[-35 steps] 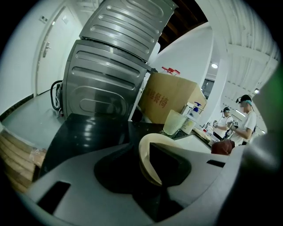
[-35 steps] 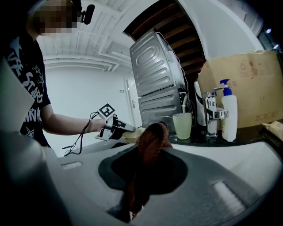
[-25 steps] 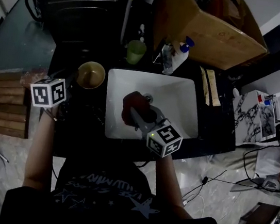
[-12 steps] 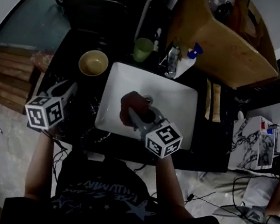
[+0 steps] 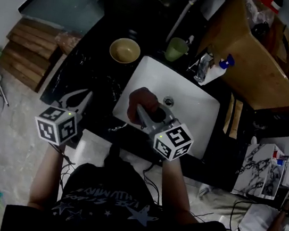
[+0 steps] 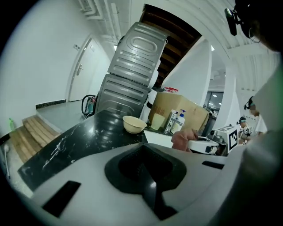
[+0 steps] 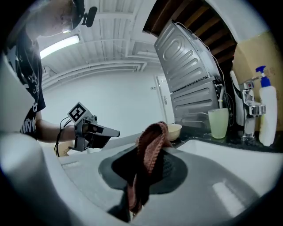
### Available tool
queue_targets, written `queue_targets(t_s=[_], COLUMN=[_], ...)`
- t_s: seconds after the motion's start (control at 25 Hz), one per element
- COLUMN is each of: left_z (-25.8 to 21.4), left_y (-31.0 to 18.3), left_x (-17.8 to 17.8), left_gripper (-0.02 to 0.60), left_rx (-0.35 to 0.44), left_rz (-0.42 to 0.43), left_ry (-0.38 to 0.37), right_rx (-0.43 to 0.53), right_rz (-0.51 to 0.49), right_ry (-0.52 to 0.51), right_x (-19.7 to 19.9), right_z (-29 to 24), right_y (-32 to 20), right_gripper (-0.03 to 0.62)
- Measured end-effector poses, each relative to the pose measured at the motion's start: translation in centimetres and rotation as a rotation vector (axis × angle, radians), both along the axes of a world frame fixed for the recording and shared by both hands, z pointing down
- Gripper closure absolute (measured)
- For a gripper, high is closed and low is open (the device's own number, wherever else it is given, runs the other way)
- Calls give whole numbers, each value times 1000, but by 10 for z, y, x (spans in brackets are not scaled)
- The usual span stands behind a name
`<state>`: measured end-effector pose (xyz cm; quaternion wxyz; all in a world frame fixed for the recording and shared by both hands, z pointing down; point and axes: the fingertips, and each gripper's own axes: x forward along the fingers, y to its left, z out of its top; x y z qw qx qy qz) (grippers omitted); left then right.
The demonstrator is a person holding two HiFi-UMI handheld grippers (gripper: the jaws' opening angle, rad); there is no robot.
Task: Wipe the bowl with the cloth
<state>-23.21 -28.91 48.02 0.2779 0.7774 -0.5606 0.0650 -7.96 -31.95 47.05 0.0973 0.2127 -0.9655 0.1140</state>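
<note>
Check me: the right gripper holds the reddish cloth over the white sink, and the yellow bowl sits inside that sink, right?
Not inside: the head view shows the bowl on the black counter beside the sink. The right gripper does hold the cloth over the sink.

Cream bowl (image 5: 124,50): upright on black counter (image 5: 94,72), just beside far-left corner of white sink (image 5: 188,113). Reddish-brown knit cloth (image 5: 139,99): bunched, pinched in right gripper (image 5: 146,113) jaws above sink, apart from bowl.
</note>
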Motion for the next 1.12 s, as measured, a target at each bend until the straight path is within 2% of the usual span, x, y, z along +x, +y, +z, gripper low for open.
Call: queue_targets(t_s=[0.32,0.64,0.88,1.12], left_z=[-7,-13,-21,-18], left_y=[83,184,250,293], left_x=[-20,-16,-7,27], left_gripper=[574,574,574,574], left_rx=[13,23,40,34], left_rz=[-48,-54,-29,44], left_ry=[53,82,91,115], right_rx=[11,44,55,55], right_rz=[-37,-70,-48,48], right_ry=[4,-21,-3,28], right_x=[-29,-39,-20,28], right_z=[-16,-39,-42,-43], right_y=[59,151,221,275], right_gripper=[537,537,537,536])
